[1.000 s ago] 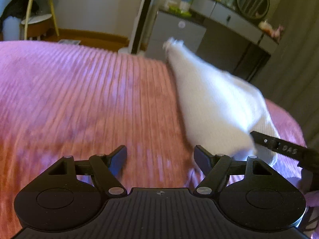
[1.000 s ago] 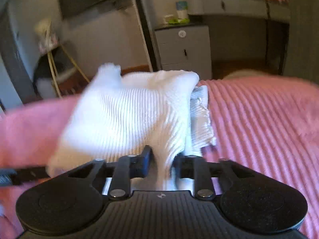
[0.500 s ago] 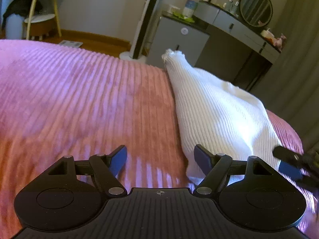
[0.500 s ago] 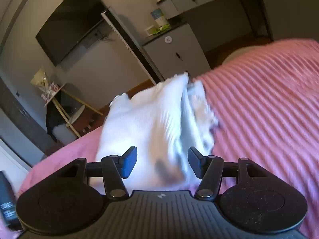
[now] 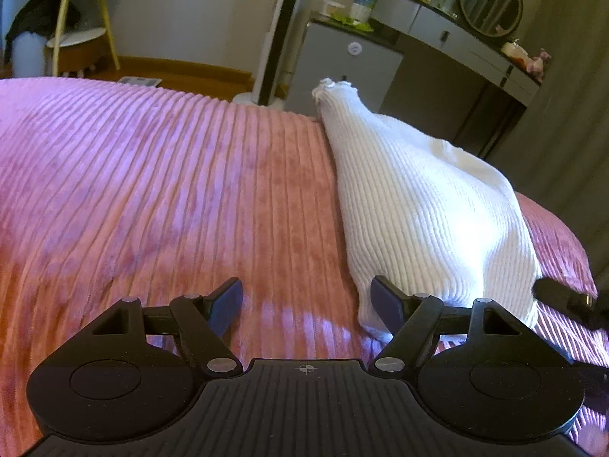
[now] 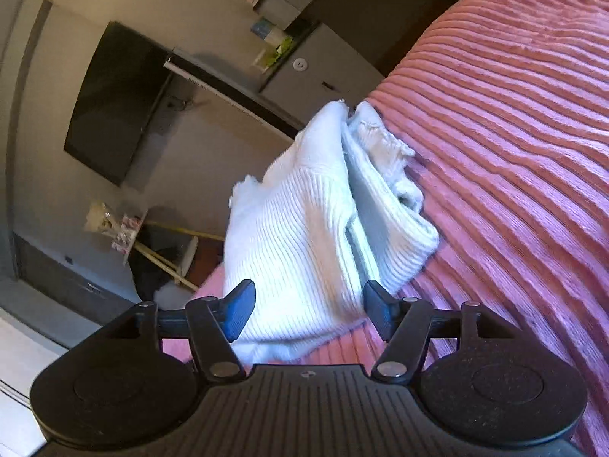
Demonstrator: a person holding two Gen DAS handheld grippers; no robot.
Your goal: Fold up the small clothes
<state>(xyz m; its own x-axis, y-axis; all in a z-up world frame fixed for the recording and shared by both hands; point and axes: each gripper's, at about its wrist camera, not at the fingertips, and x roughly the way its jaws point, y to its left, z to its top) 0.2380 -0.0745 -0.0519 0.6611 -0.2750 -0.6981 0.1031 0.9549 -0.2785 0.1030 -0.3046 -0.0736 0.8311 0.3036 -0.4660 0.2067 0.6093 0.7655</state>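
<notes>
A white ribbed knit garment [image 5: 426,213] lies bunched in a folded heap on the pink ribbed bedspread [image 5: 152,190]. My left gripper [image 5: 306,306] is open and empty, low over the bedspread, with the garment's near end just beside its right finger. My right gripper [image 6: 306,314] is open, and the garment [image 6: 304,236] lies just ahead between its fingers, not held. The right gripper's tip shows at the right edge of the left wrist view [image 5: 563,297]. The right wrist view is strongly tilted.
Beyond the far edge of the bed stand a grey cabinet [image 5: 342,64], a dressing table with a round mirror [image 5: 489,0] and a white stand with yellow legs [image 5: 76,19]. A dark screen [image 6: 110,103] hangs on the wall.
My right gripper has opened and let go of the garment, then pulled back and rolled to one side. The garment has settled onto the bedspread. My left gripper stays open.
</notes>
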